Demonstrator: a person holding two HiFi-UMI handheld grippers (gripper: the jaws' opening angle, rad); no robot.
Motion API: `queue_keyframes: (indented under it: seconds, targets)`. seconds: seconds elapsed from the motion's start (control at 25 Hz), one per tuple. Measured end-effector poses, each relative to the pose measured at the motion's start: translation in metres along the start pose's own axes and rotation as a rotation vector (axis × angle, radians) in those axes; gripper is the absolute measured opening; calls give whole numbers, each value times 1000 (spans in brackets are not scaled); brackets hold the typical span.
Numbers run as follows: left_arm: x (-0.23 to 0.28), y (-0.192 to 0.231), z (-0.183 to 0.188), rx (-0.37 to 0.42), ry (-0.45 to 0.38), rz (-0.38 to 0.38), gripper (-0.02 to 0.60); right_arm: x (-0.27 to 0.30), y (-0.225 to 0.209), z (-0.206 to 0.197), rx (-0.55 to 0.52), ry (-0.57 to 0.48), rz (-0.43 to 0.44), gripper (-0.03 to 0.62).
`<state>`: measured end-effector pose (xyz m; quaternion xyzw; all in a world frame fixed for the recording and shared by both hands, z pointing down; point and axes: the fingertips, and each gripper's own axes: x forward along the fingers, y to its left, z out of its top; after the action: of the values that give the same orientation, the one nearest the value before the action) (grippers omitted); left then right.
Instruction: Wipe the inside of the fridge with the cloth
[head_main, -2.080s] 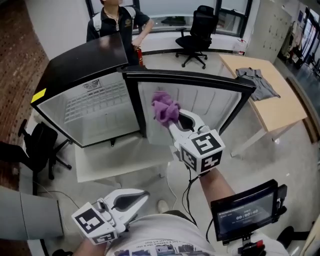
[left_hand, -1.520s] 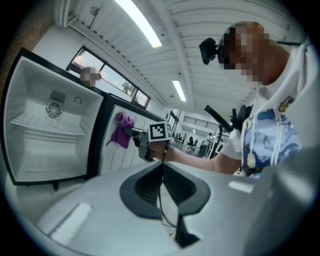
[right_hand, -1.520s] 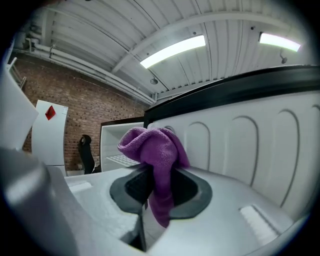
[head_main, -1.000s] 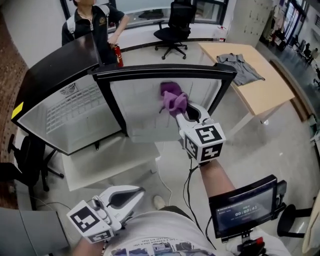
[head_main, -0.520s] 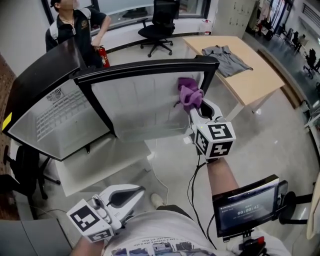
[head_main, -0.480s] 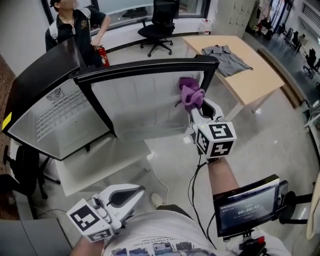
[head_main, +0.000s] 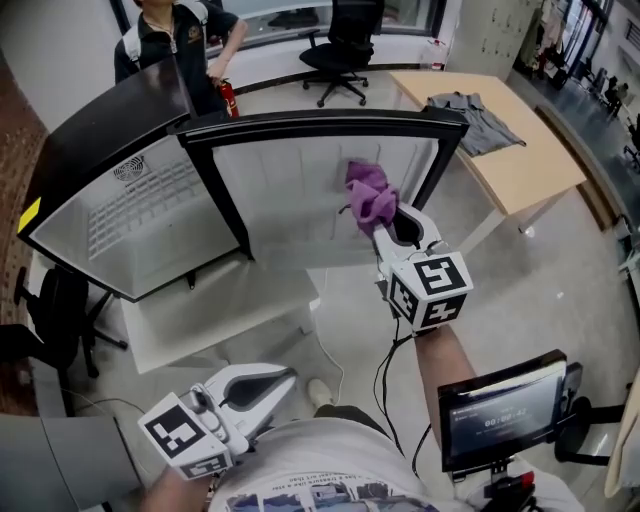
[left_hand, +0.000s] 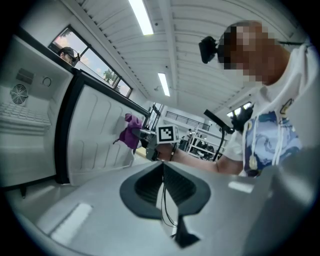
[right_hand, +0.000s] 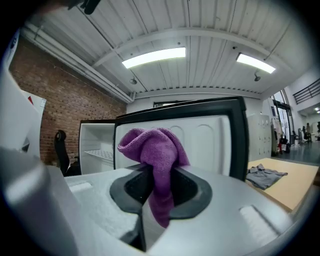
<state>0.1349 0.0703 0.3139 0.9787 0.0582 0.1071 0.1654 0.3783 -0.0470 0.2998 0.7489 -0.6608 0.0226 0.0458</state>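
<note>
My right gripper (head_main: 388, 226), at 1 o'clock in the head view, clenched the purple cloth (head_main: 368, 196) in front of the open fridge door's (head_main: 290, 190) white inner face; my left gripper (head_main: 287, 377), at 7 o'clock, had jaws pressed together, holding nothing

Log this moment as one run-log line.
right gripper: shut on purple cloth | cloth: at inner liner of open fridge door, contact unclear | left gripper: shut, empty, held low
</note>
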Motion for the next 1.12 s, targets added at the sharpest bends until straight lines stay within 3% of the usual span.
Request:
queue_keyframes:
  seconds: [0.32, 0.6, 0.72, 0.92, 1.12]
  targets:
    - [-23, -2, -5, -19, -23, 92, 8, 44, 91, -24, -23, 34, 242, 77]
    - [-42, -6, -2, -28, -48, 195, 8, 76, 130, -37, -45, 54, 340, 77]
    - [-39, -11, 3, -29, -53, 217, 8, 82, 126, -43, -51, 69, 351, 77]
    - [-58, 15, -2, -34, -61, 222, 8, 105, 137, -60, -58, 87, 318, 77]
    - [-49, 4, 1, -24, -45, 189, 8, 87, 108, -58, -56, 81, 247, 77]
